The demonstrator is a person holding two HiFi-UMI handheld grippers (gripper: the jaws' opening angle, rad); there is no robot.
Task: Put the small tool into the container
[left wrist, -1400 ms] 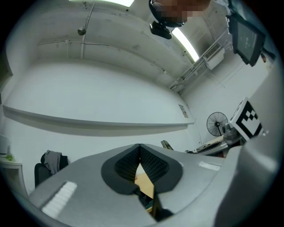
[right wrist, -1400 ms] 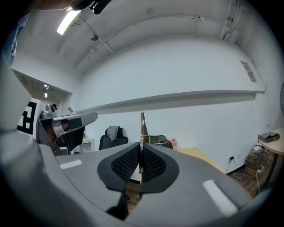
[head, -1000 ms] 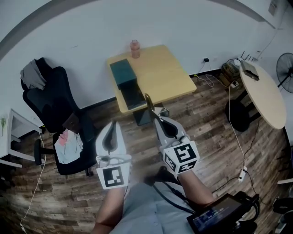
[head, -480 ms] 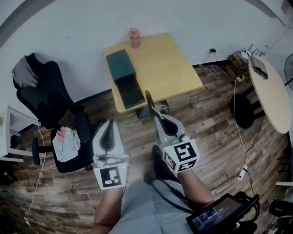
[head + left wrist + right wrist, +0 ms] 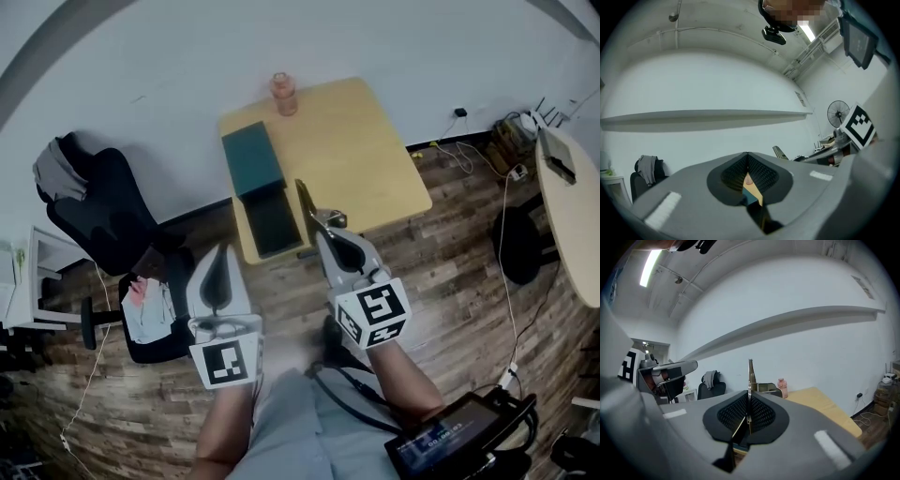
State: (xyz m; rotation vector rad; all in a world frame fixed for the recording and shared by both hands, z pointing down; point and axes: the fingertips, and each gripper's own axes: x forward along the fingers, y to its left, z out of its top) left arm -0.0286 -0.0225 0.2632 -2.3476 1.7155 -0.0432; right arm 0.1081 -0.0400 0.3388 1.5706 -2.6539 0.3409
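Note:
A thin brass-coloured small tool (image 5: 305, 199) sticks forward out of my right gripper (image 5: 322, 225), which is shut on it. In the right gripper view the tool (image 5: 750, 375) stands upright from the closed pads. My left gripper (image 5: 223, 255) is beside it at the left, shut and empty; its pads meet with nothing between them (image 5: 747, 159). Ahead, a dark teal container (image 5: 253, 159) lies on the left part of a yellow table (image 5: 366, 155), its darker open half (image 5: 270, 220) near the front edge. Both grippers hang over the wooden floor, short of the table.
A pink bottle (image 5: 282, 94) stands at the table's back edge by the white wall. A black office chair (image 5: 103, 211) with clothes on it is at the left. A round table (image 5: 574, 206) and floor cables (image 5: 506, 272) are at the right.
The table and container have come closer and sit more squarely ahead of both grippers. The right gripper still holds the tool; the left stays shut.

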